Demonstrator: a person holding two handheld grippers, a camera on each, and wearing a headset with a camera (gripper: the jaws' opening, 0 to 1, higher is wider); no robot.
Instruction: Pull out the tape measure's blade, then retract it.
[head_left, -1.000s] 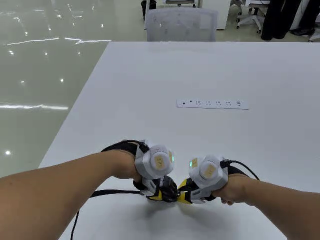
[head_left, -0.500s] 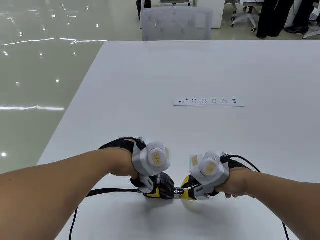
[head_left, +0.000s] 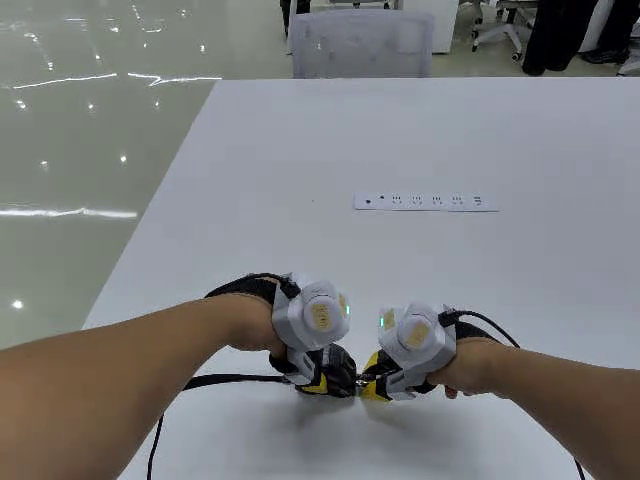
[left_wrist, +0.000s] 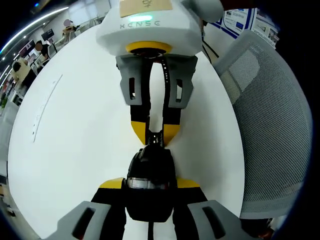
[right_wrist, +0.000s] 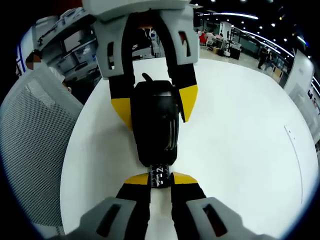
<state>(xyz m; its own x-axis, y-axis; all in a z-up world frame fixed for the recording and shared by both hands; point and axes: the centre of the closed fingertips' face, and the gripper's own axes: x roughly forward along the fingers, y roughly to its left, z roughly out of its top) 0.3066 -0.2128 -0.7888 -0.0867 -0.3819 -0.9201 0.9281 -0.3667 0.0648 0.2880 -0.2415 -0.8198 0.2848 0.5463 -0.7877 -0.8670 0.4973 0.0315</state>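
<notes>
Wide white table (head_left: 300, 160): open room far and right, left edge close by, power strip (head_left: 425, 202) well off. At the near edge, left gripper (left_wrist: 150, 183) is clamped on the black tape measure (left_wrist: 149, 167). Right gripper (right_wrist: 160, 182) pinches the blade (right_wrist: 160, 176), barely out.

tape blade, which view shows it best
Right gripper view: the right gripper pinches the blade, with its printed numbers legible. The left gripper view shows its tip; in the head view it is too small to tell.
</notes>
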